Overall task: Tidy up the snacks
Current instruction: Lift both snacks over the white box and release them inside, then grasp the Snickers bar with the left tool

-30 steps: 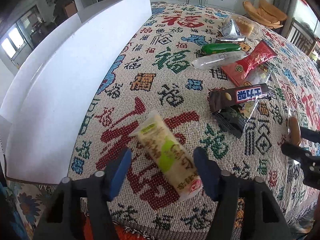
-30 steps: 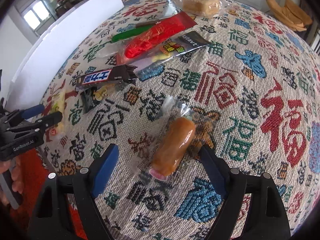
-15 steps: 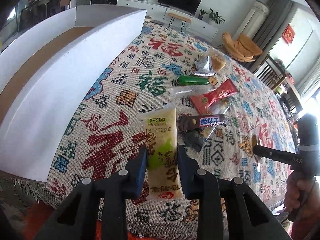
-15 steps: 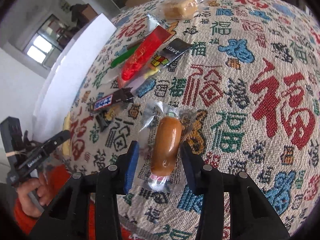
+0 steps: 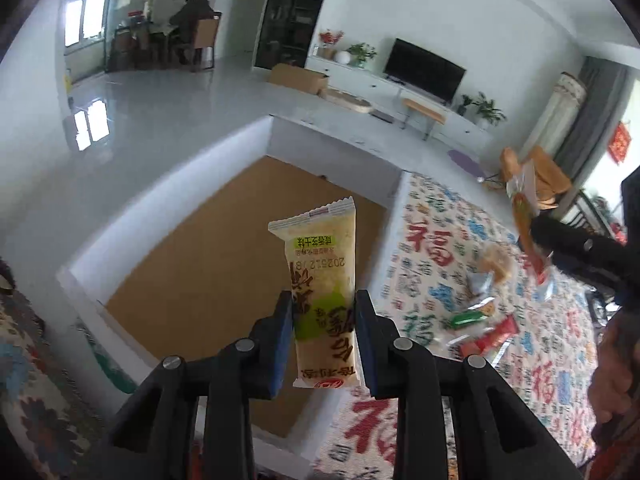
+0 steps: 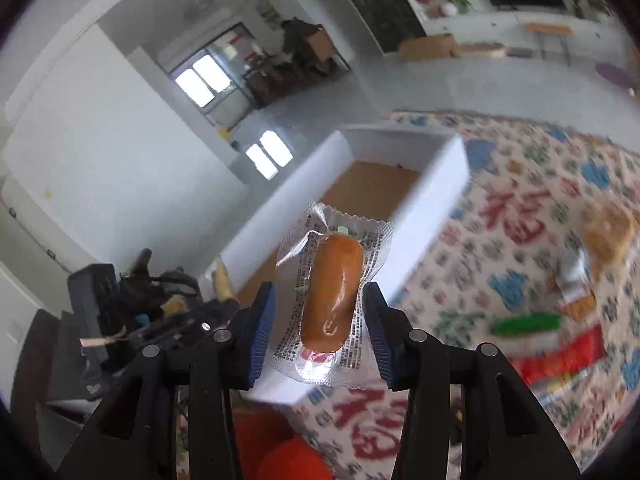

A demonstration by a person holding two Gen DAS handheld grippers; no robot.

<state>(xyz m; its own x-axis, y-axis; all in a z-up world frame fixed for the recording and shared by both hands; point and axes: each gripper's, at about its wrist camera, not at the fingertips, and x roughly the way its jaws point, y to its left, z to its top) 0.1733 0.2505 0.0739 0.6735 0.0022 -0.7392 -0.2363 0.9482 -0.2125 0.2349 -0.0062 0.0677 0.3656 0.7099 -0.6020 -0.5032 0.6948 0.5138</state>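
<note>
My left gripper point(image 5: 323, 340) is shut on a pale yellow-green snack packet point(image 5: 322, 292) and holds it upright in the air over the open white box point(image 5: 236, 148) with a brown floor. My right gripper point(image 6: 320, 330) is shut on a sausage in clear wrap point(image 6: 332, 300), held above the near corner of the same white box point(image 6: 444, 184). The right gripper with its sausage also shows at the right of the left wrist view point(image 5: 568, 248). The left gripper shows at the lower left of the right wrist view point(image 6: 160, 316).
Several snacks lie on the patterned tablecloth point(image 5: 440, 280): a green stick point(image 6: 526, 324), a red packet point(image 6: 560, 360), a bread pack point(image 6: 610, 232). The box stands at the table's left edge. The room floor lies beyond.
Both grippers closed on their snacks and lifted them off the tablecloth. Both have swung left, up over the white box.
</note>
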